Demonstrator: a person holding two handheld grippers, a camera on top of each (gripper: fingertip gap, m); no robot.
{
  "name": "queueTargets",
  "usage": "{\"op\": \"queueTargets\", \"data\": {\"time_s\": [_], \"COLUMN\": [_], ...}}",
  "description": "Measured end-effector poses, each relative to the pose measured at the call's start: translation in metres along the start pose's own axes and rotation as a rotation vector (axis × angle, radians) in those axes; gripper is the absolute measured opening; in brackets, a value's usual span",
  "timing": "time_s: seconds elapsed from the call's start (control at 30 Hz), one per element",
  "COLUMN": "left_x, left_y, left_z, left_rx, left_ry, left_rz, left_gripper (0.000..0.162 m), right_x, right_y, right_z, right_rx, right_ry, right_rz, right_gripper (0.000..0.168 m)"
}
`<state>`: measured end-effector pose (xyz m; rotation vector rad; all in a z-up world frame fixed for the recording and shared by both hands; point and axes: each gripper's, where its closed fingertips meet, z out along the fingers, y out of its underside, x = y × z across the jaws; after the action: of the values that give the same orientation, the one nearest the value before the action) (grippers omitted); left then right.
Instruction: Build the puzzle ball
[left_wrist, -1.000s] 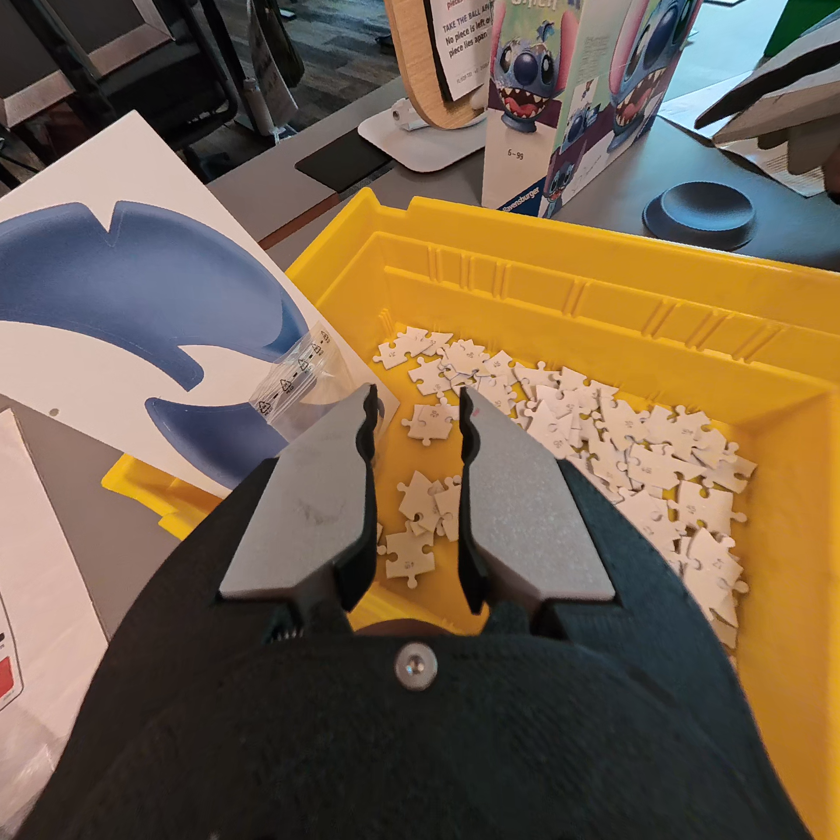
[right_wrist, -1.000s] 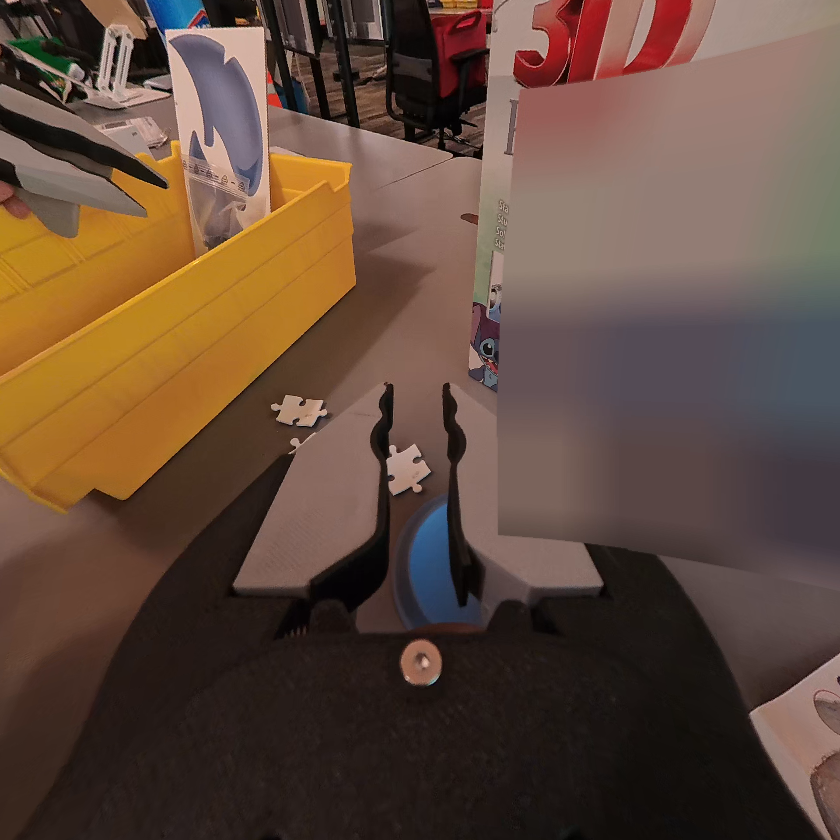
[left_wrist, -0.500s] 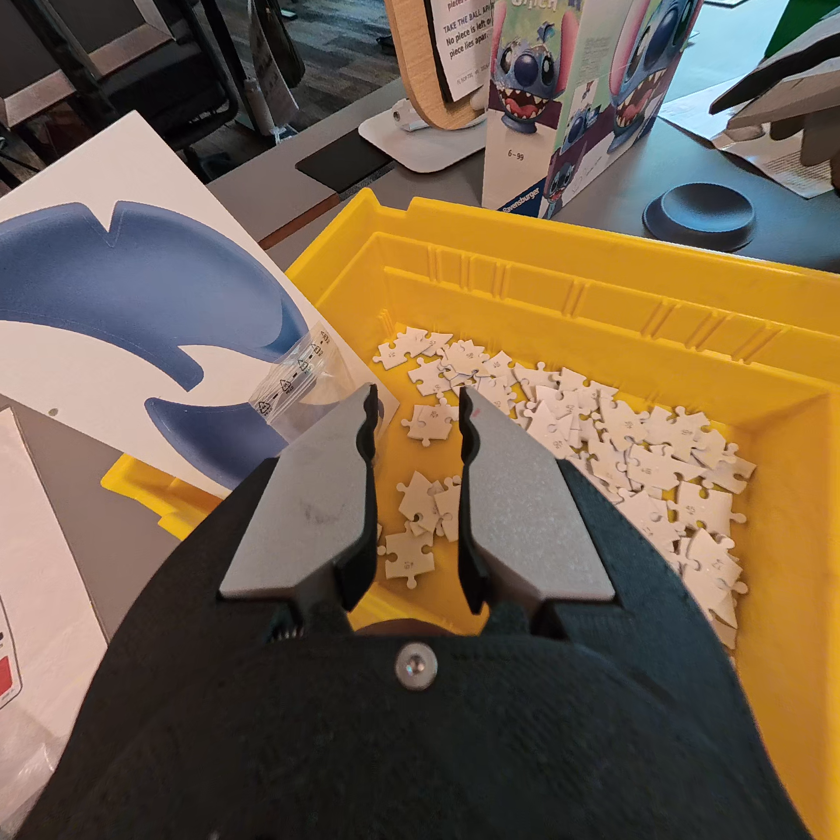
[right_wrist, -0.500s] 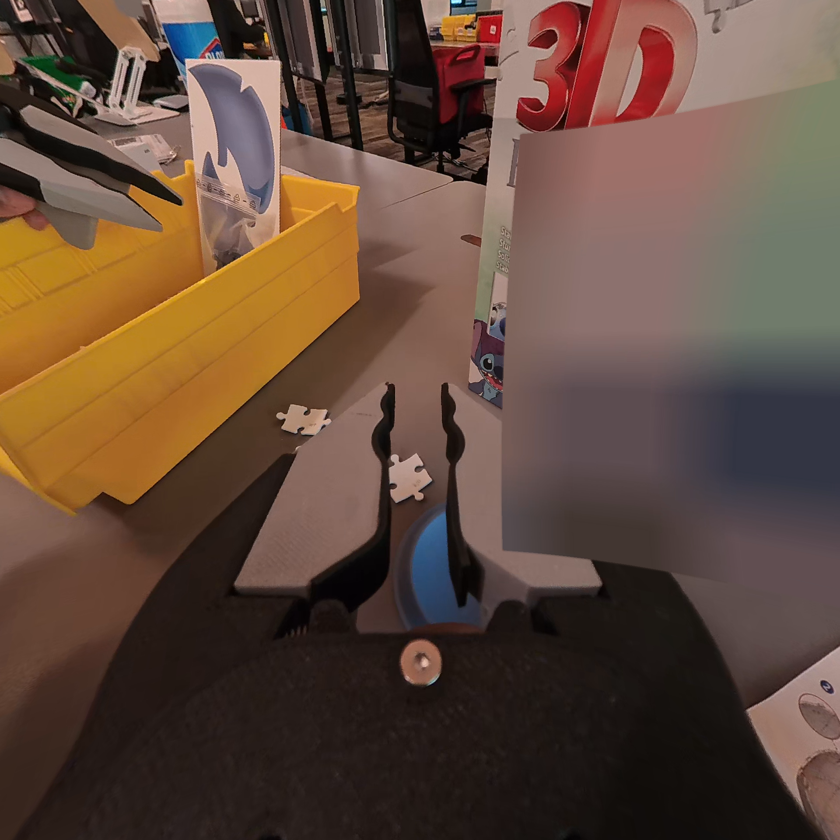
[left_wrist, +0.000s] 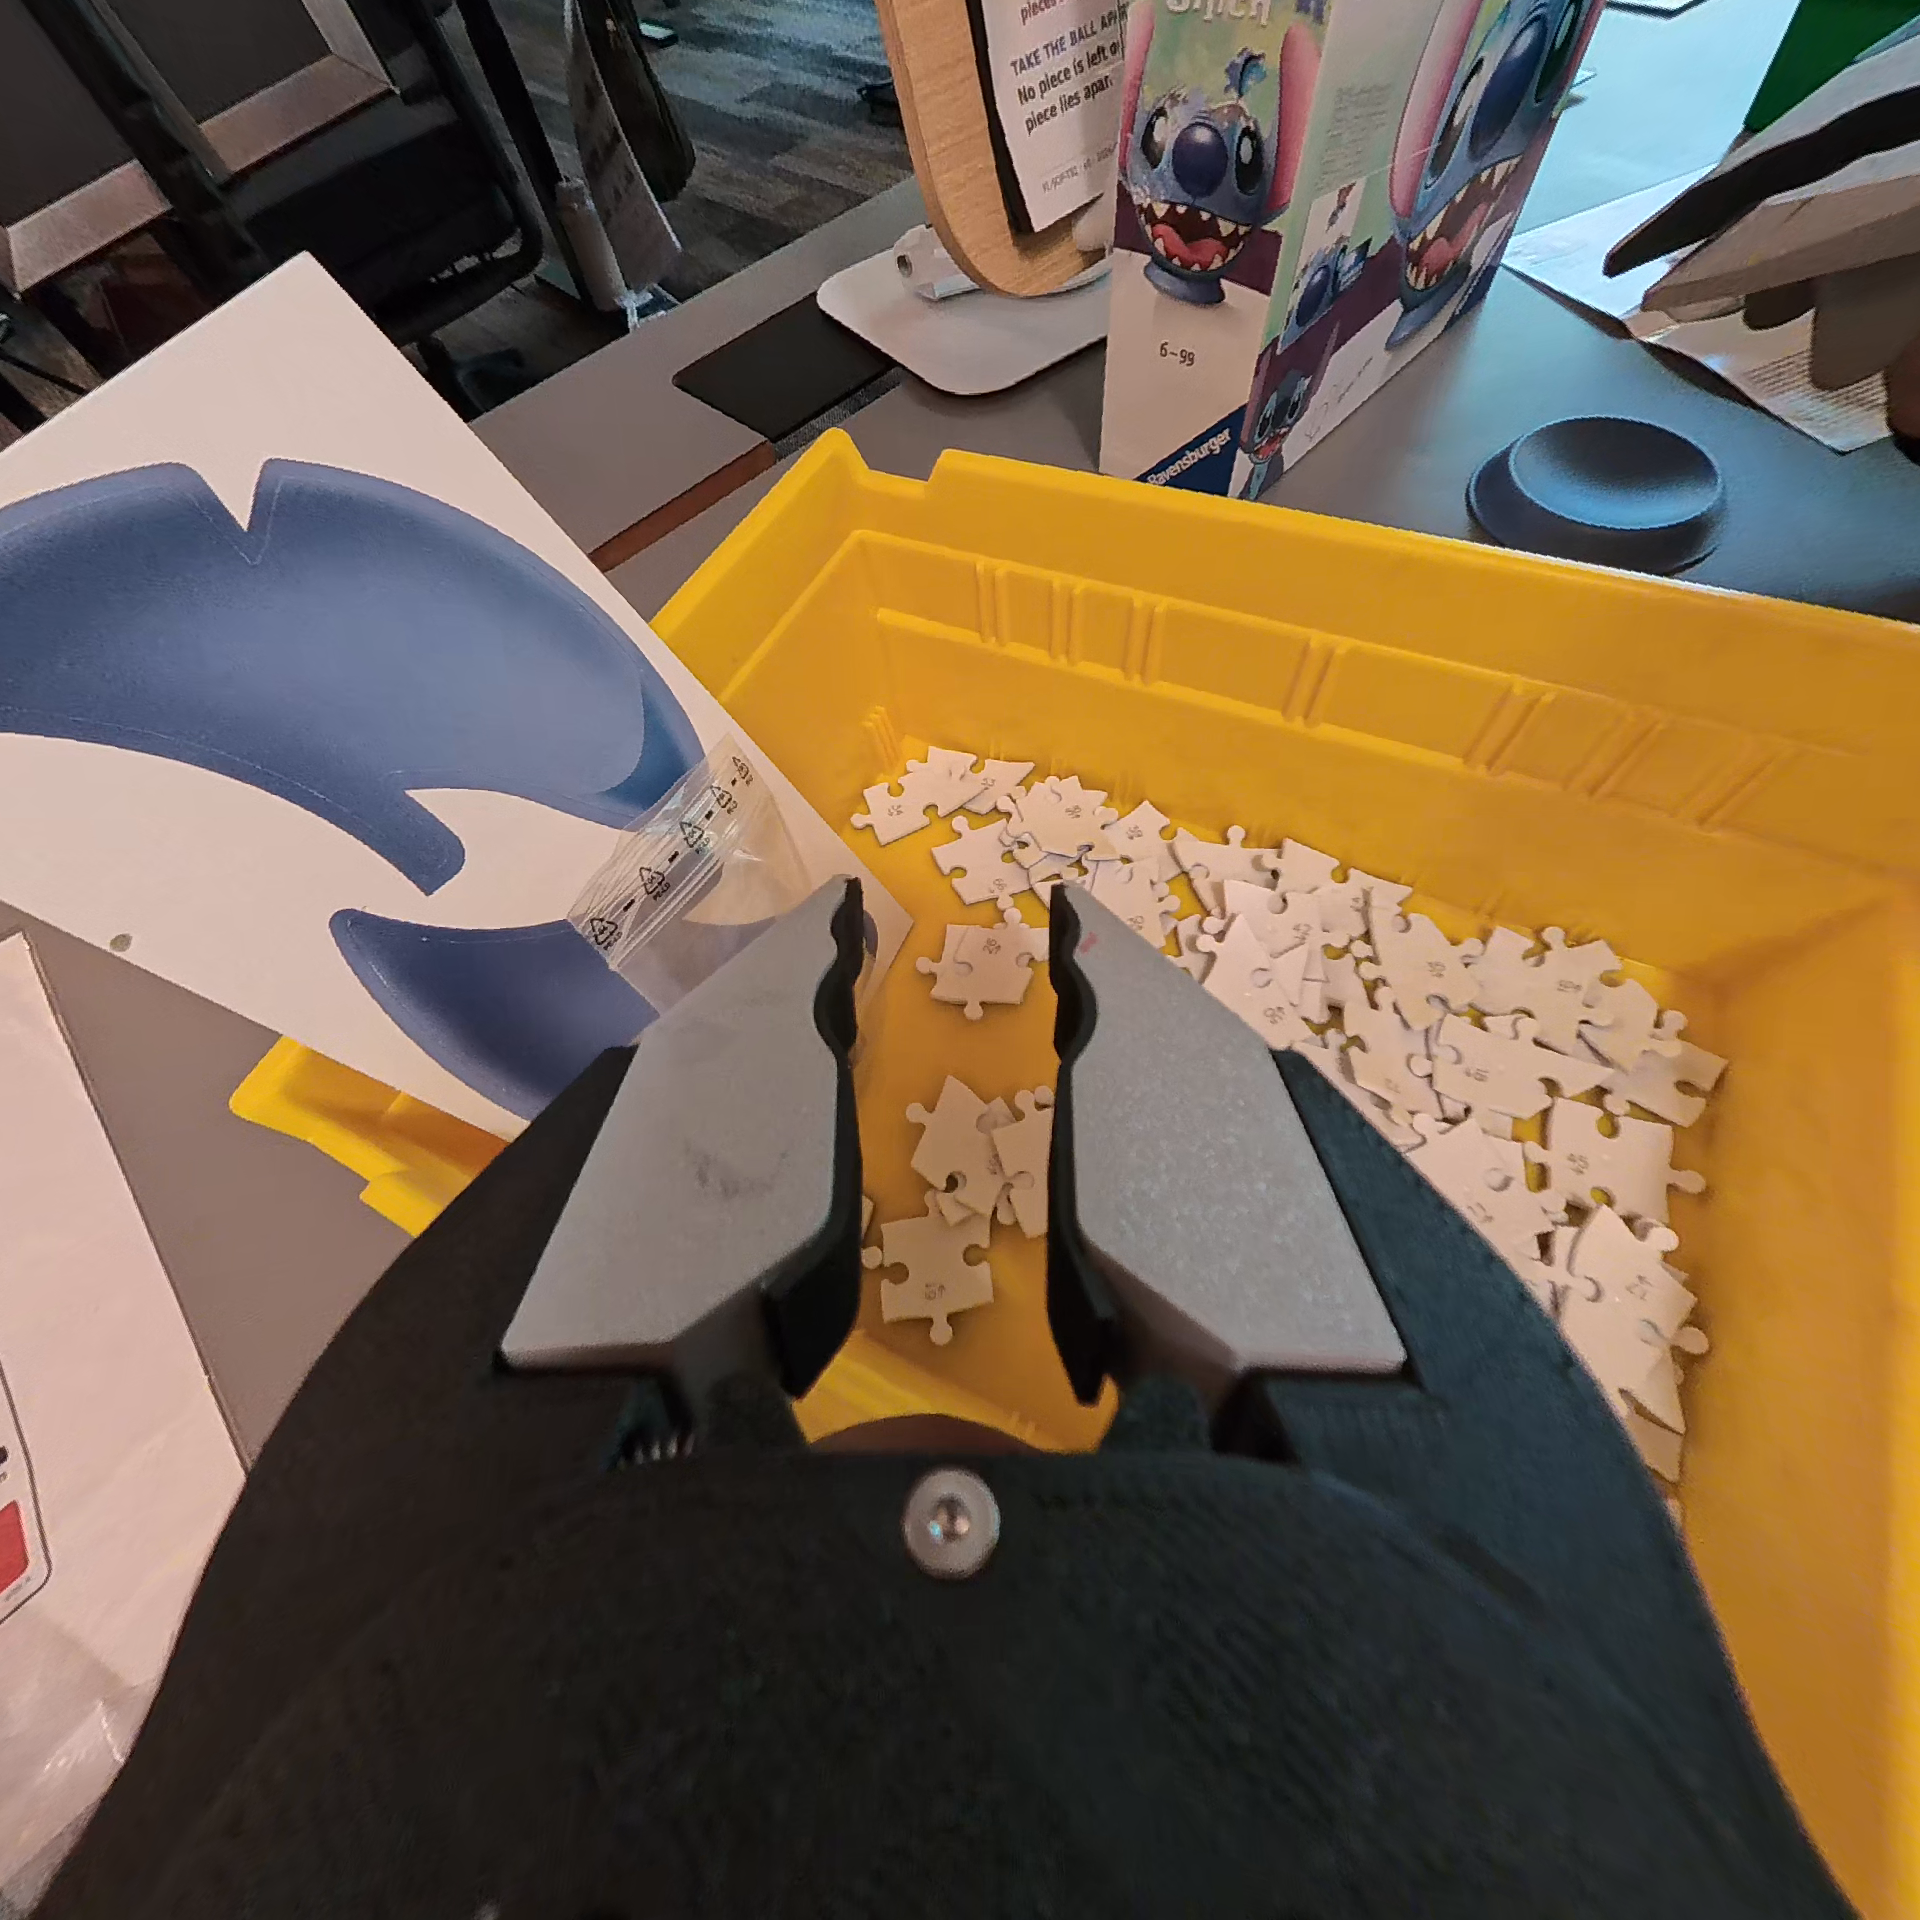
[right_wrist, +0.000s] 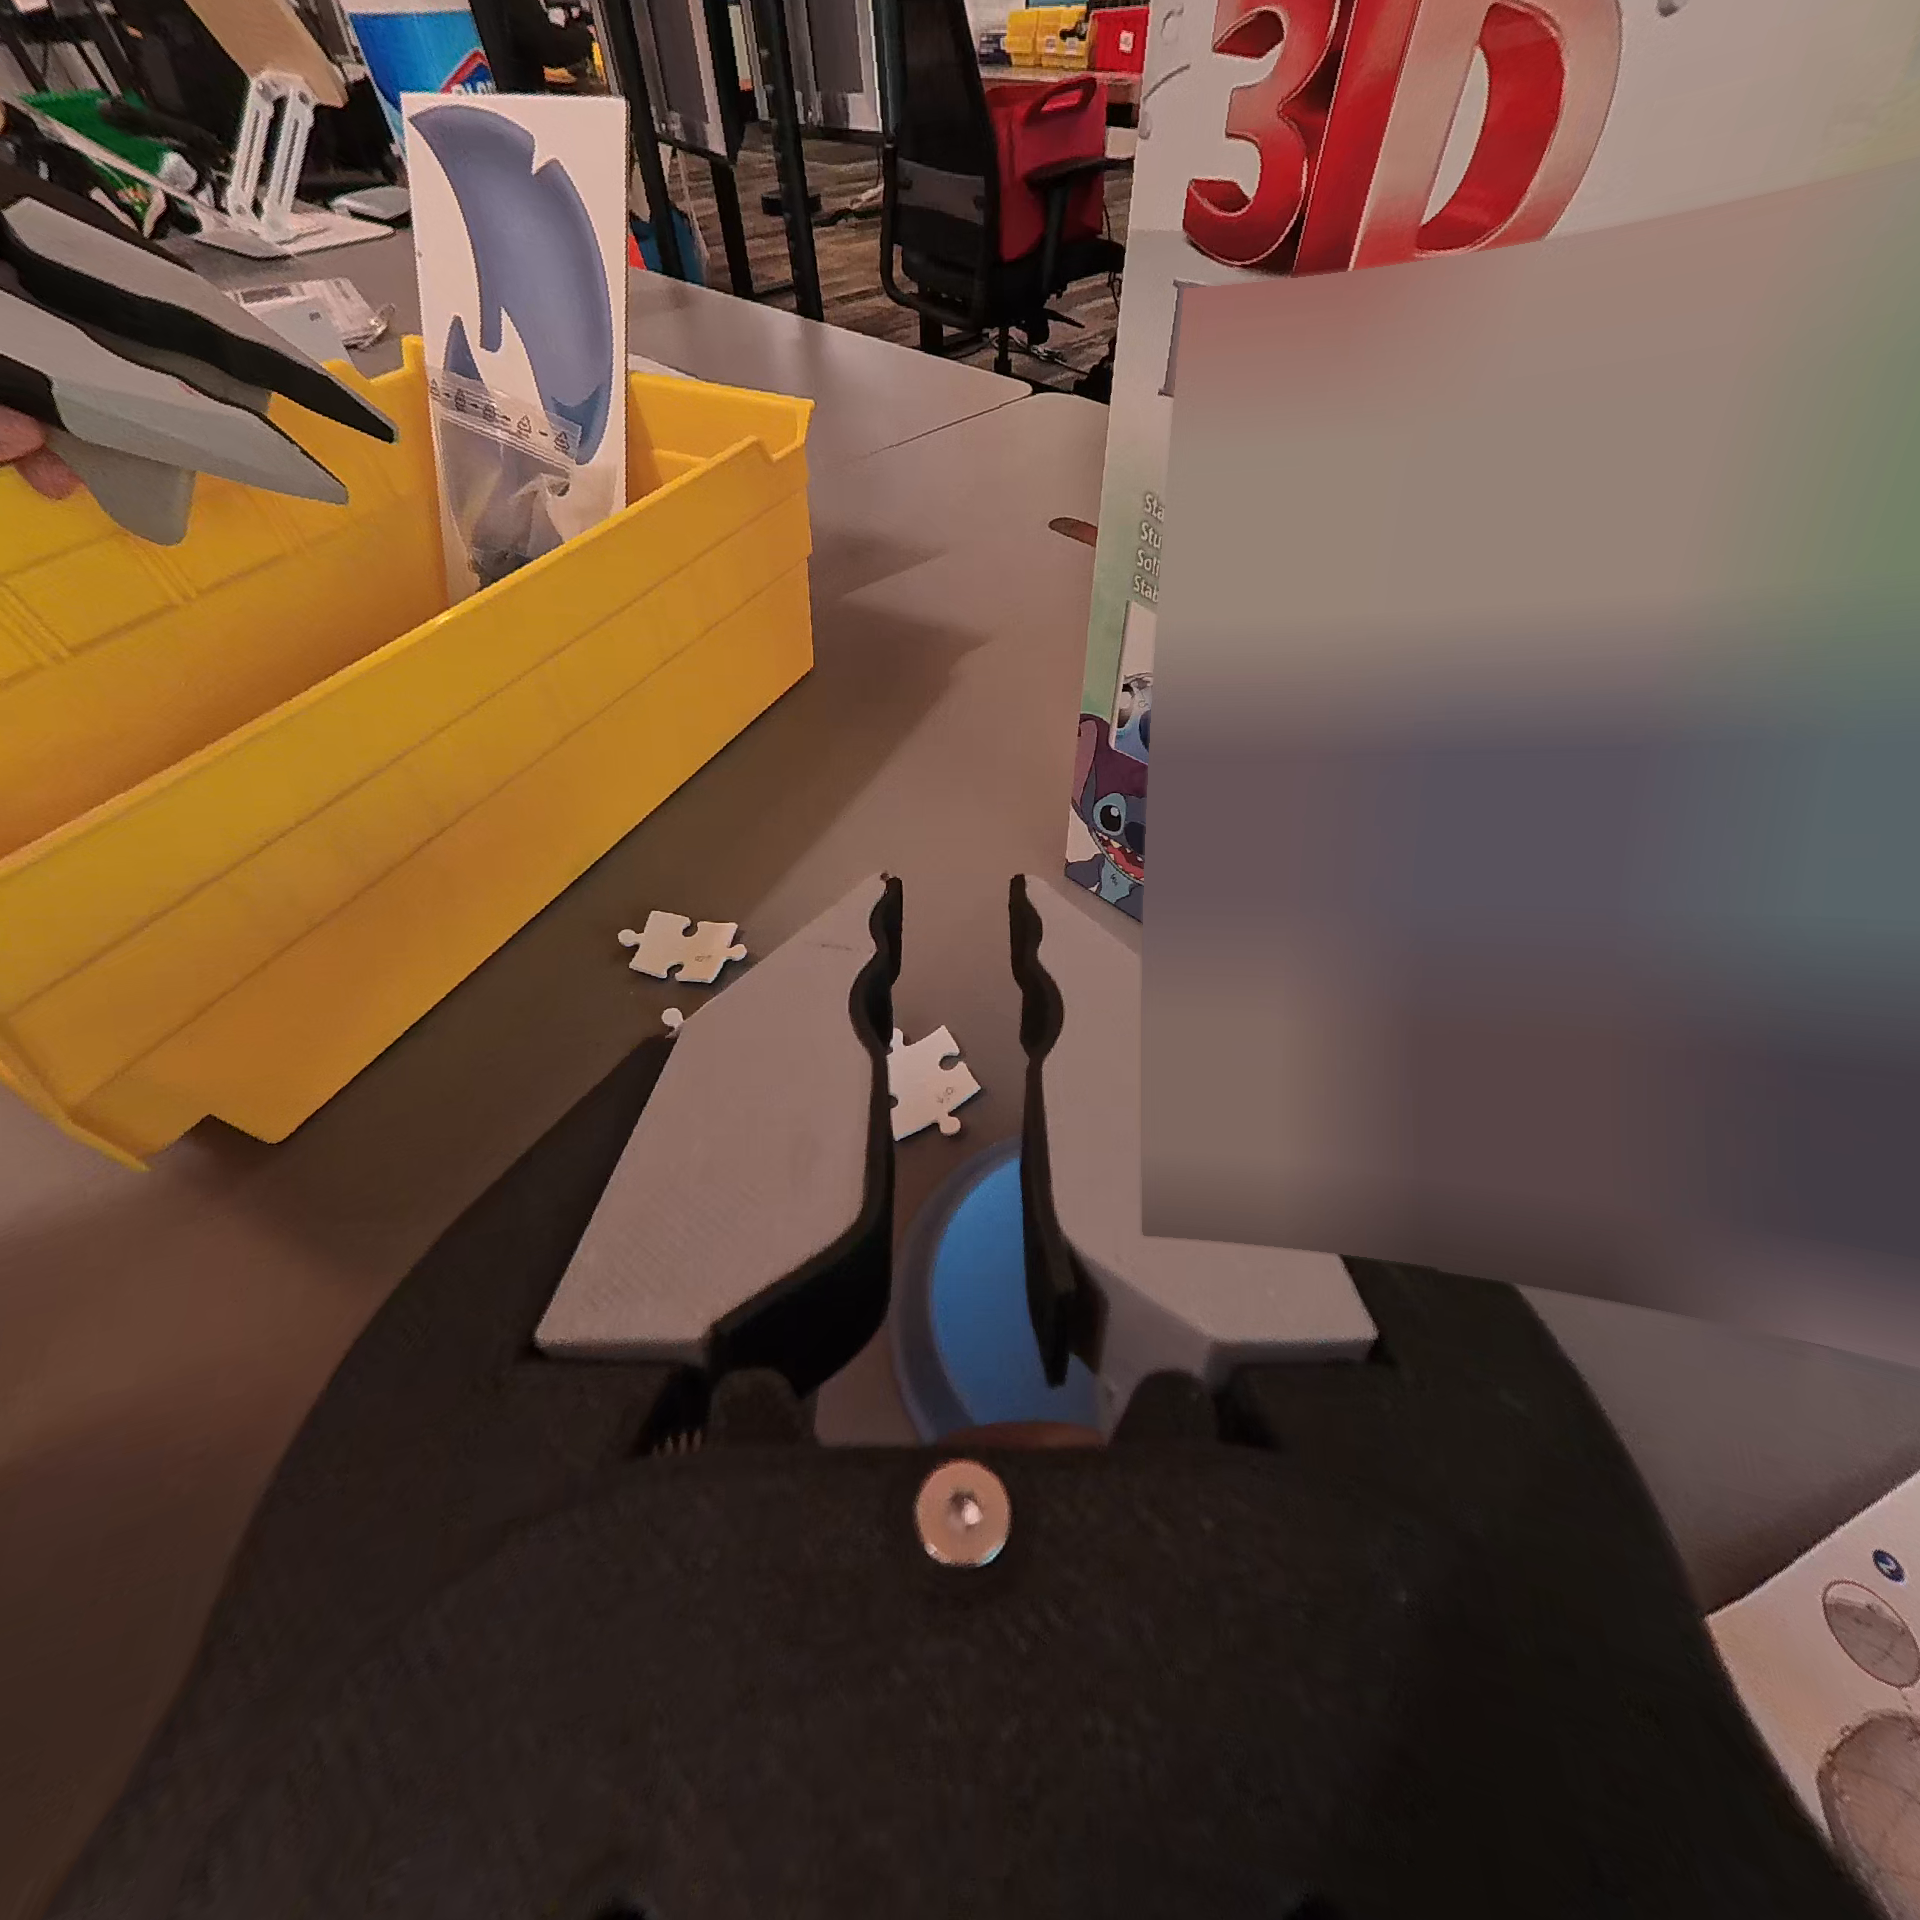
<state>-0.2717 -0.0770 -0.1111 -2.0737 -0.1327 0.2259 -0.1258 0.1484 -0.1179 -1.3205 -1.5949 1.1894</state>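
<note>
Left gripper (left_wrist: 951, 925) part open, empty, over loose puzzle pieces (left_wrist: 1351, 997) in yellow bin (left_wrist: 1351, 665), probably choosing one. Right gripper (right_wrist: 953, 894) part open, empty, above piece (right_wrist: 930, 1081) on table (right_wrist: 914, 499).

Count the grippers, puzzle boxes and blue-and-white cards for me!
Grippers: 2, the left gripper and the right gripper
Puzzle box: 1
Blue-and-white card: 1
Total: 4

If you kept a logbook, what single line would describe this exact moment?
left tool: open, empty, above puzzle pieces in yellow bin | right tool: open, empty, above loose piece on table
</note>
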Motion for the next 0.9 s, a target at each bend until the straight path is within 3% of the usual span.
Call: {"op": "queueTargets", "data": {"time_s": [0.4, 0.47, 0.57, 0.63, 0.73, 0.9], "left_x": [0.001, -0.003, 0.01, 0.025, 0.056, 0.092], "left_y": [-0.002, -0.019, -0.045, -0.043, -0.025, -0.007], "left_z": [-0.004, -0.019, -0.039, -0.036, -0.027, -0.004], "left_rx": [-0.013, 0.067, 0.173, 0.097, -0.138, -0.377], "left_ry": [0.03, 0.031, 0.175, 0.317, 0.502, 0.591], "left_rz": [-0.025, -0.055, -0.105, -0.123, -0.103, 0.116], "left_gripper": [0.038, 0.039, 0.04, 0.041, 0.037, 0.035], "right_x": [0.003, 0.007, 0.012, 0.014, 0.015, 0.016], "right_y": [0.006, 0.007, 0.009, 0.011, 0.013, 0.012], "right_z": [0.003, 0.002, 0.002, 0.003, 0.004, 0.003], "right_rx": [-0.02, -0.021, -0.02, -0.021, -0.023, -0.014], "right_ry": [0.013, 0.027, 0.032, 0.025, 0.01, 0.004], "right_rz": [-0.021, -0.023, 0.001, 0.024, 0.063, 0.079], "right_gripper": [0.018, 0.018, 0.018, 0.018, 0.018, 0.018]}}
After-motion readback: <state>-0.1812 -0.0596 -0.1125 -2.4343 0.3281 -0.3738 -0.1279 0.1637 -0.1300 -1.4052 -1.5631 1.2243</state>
